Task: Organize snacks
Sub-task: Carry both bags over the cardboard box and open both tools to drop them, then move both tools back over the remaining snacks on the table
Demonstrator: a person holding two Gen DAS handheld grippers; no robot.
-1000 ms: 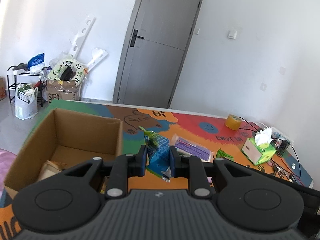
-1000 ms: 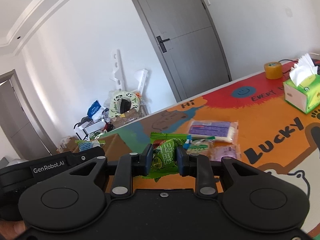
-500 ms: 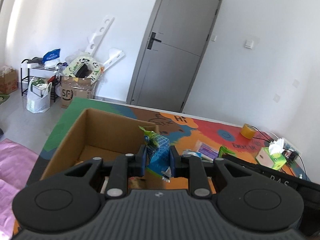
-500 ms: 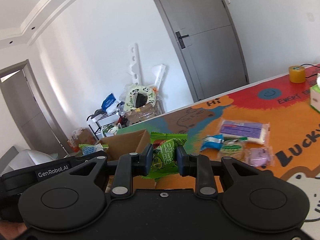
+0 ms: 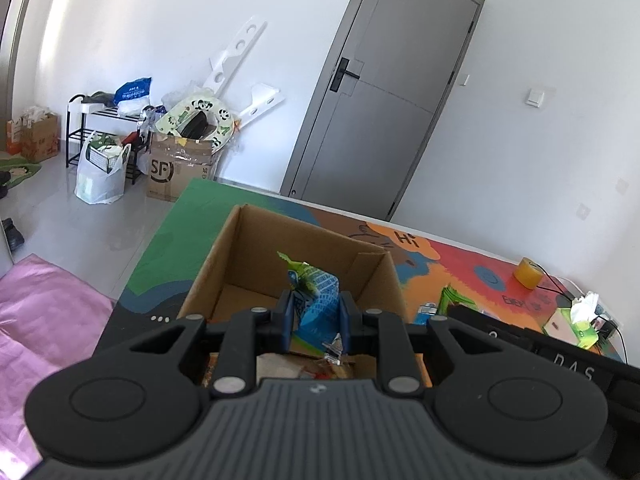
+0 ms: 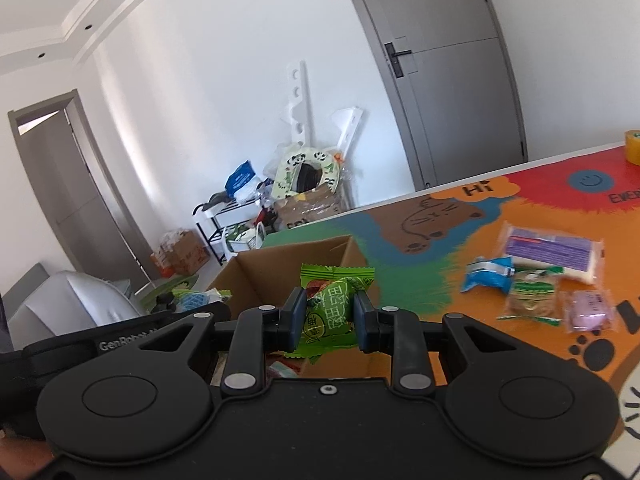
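Left claw (image 5: 316,322): both jaws are pressed against a blue snack packet (image 5: 318,300) with a green crimped top, which stands upright between them. The claw sits above the open cardboard box (image 5: 256,252), so the packet hangs over the box interior. More wrapped snacks (image 5: 316,364) lie on the box floor directly below the claw, only partly visible behind its body.

Right claw (image 6: 329,320): nearly closed, jaws clamped on a green snack packet (image 6: 332,304) printed with white characters. The packet's crimped upper edge rises above the jaws and its lower edge hangs beneath them. The cardboard box stands just ahead and to the left of this claw, with its near right corner right behind the packet. The body of the left claw is visible to the left of this one, level with it.

Remaining snacks on the counter (image 6: 440,280), well to the right of the right claw: 1 purple-and-white packet (image 6: 550,250), 1 blue packet (image 6: 486,276), 1 brown packet with a green label (image 6: 532,294), and 1 pale purple packet (image 6: 588,310). The 4 lie close together, some touching.

Beyond, at the far right of the left claw: a roll of yellow tape (image 5: 528,274) and a green tissue box (image 5: 572,326) on the counter.
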